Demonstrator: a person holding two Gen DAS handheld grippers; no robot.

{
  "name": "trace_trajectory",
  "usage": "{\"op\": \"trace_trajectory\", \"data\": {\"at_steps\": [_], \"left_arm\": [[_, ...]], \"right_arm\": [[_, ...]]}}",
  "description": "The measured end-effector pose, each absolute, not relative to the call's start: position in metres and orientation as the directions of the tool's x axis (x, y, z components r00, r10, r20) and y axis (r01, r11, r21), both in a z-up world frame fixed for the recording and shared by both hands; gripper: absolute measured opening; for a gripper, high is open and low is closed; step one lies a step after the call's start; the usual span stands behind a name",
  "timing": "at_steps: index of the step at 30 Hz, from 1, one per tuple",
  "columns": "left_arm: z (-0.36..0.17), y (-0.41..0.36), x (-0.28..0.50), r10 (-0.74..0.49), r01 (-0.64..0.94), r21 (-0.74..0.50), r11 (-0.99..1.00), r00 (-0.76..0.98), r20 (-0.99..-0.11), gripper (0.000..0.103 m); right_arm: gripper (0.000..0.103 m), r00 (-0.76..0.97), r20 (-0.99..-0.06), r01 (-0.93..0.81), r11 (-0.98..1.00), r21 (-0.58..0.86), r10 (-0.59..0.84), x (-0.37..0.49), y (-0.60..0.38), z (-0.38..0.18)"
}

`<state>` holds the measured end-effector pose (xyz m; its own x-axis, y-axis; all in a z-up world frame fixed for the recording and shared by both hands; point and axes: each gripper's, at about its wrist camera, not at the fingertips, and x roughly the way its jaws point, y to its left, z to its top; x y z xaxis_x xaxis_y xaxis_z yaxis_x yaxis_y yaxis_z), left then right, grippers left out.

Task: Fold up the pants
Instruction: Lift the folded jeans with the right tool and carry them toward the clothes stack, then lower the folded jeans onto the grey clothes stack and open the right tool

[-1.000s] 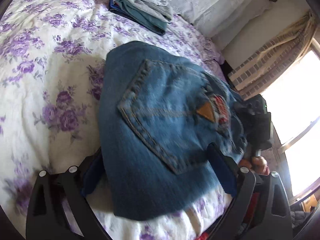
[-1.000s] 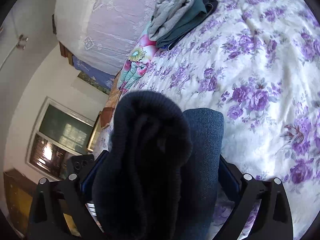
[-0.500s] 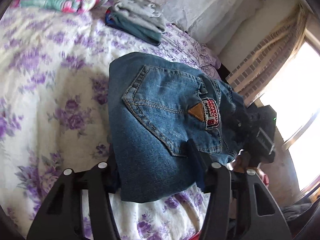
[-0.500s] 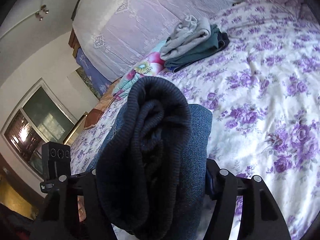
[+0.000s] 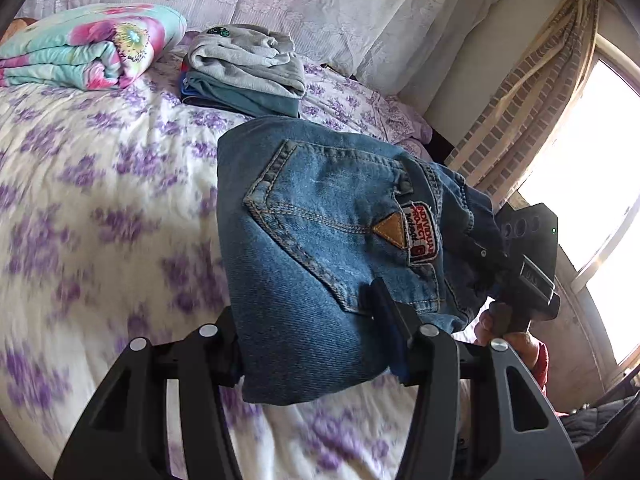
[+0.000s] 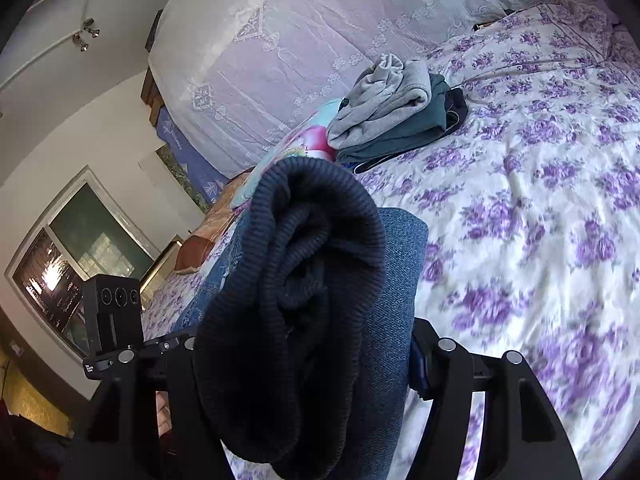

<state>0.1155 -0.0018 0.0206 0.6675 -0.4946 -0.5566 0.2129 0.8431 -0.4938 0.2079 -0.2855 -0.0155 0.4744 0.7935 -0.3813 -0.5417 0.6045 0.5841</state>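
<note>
Both grippers are clamping the folded jeans (image 5: pixel 320 248) above the floral bed (image 5: pixel 100 208), the left gripper (image 5: pixel 308 344) pinching the pocket end, the right gripper (image 6: pixel 296 364) squeezing the ribbed-cuff end, part-closed.

The red-and-white patch (image 5: pixel 423 236) on the jeans (image 5: pixel 320 248), beside the back pocket, reads "INDIVIDUAL PROJECT"; a further script word under it is too small to make out.
</note>
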Motion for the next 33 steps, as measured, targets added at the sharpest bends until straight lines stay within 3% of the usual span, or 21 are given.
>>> {"op": "trace_trajectory", "data": {"at_steps": [22,33], "left_arm": [[0.075,0.025,0.248,-0.448,0.195,-0.448,0.873,0.685,-0.575,0.051],[0.197,0.052,0.408,-0.317,0.147,-0.358,0.922,0.816,-0.482,0.051]], "right_arm": [[0.066,0.467,-0.382,-0.561,0.601,0.569,0.797,0.34,-0.255,0.043],[0.066,0.57,-0.237,-0.62,0.602,0.504,0.786,0.496,-0.22,0.169]]}}
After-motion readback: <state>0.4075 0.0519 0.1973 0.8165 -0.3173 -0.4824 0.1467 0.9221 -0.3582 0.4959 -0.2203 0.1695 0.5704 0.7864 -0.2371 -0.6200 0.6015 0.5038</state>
